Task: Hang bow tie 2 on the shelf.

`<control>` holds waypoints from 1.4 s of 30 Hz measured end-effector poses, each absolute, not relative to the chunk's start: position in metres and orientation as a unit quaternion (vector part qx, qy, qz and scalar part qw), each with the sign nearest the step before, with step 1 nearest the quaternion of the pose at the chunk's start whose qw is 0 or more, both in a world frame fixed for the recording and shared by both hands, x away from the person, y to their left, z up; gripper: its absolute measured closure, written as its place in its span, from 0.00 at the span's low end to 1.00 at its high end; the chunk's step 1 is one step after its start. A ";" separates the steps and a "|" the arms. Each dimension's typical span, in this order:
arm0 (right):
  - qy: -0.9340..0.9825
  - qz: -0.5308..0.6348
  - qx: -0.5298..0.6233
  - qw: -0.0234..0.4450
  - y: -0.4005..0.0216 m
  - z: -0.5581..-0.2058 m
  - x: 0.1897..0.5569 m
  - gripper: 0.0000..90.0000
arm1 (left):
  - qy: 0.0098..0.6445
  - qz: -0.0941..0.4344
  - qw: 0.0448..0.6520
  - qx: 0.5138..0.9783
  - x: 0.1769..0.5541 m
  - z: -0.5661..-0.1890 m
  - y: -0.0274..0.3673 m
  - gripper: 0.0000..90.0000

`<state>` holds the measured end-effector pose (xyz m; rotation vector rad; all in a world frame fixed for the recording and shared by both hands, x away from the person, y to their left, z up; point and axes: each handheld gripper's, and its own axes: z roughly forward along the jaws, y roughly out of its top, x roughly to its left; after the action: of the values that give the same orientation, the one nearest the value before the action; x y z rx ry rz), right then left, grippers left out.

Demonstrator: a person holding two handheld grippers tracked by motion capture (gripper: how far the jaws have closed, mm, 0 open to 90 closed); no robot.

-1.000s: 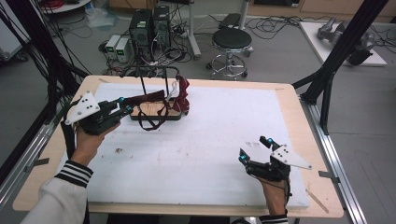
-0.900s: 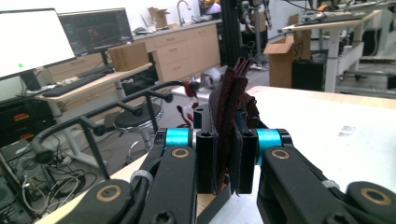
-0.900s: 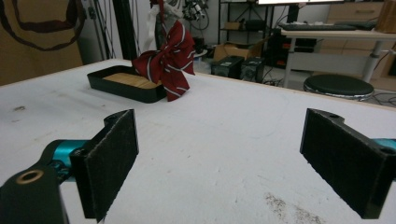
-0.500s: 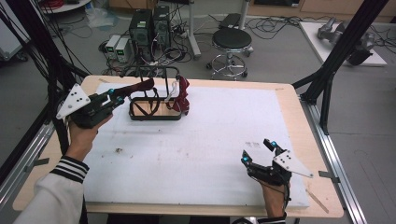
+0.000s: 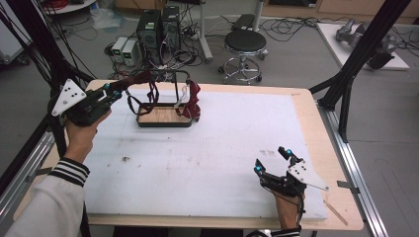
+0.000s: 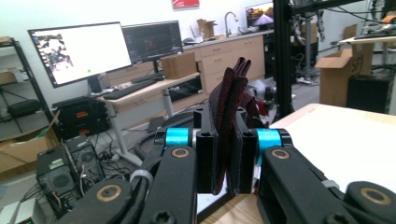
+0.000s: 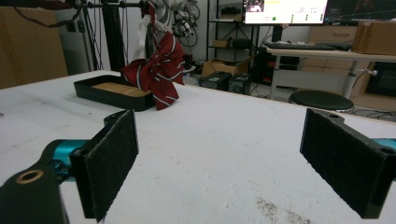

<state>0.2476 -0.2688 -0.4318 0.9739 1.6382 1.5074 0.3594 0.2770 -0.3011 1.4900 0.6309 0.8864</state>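
My left gripper [image 5: 111,94] is raised at the table's far left, shut on a dark red fabric strap [image 5: 136,80] that runs from the jaws to the black wire rack [image 5: 174,74]. In the left gripper view the folded dark red fabric [image 6: 229,109] is pinched between the pads and sticks up above them. The rack stands on a black tray with a wooden floor [image 5: 163,124]. A red striped bow tie [image 5: 191,101] hangs at the rack's right side [image 7: 156,70]. My right gripper [image 5: 272,161] rests open near the front right, nothing between its pads [image 7: 112,158].
A white foam mat [image 5: 212,148] covers the wooden table [image 5: 316,123]. Black frame posts [image 5: 356,54] rise at the right and left edges. Behind the table stand a stool [image 5: 244,44] and computer cases [image 5: 158,27] on the floor.
My left gripper has moved left and upward, away from the tray, drawing the dark red strap out with it. The right gripper has stayed where it was.
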 end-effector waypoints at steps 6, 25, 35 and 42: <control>0.629 0.582 0.378 0.349 -0.269 -0.433 0.248 0.12 | 0.284 0.392 0.600 0.636 0.364 -0.301 0.282 0.92; 0.627 0.583 0.376 0.354 -0.267 -0.437 0.249 0.12 | 0.319 0.419 0.583 0.619 0.376 -0.306 0.294 0.92; 0.626 0.584 0.377 0.354 -0.266 -0.440 0.249 0.12 | 0.336 0.431 0.571 0.613 0.381 -0.310 0.300 0.92; 0.623 0.586 0.378 0.354 -0.266 -0.441 0.249 0.12 | 0.344 0.436 0.561 0.614 0.389 -0.315 0.297 0.92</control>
<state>0.2491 -0.2664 -0.4409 0.9758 1.6098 1.5158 0.3895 0.2974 -0.3145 1.4467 0.8111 1.0265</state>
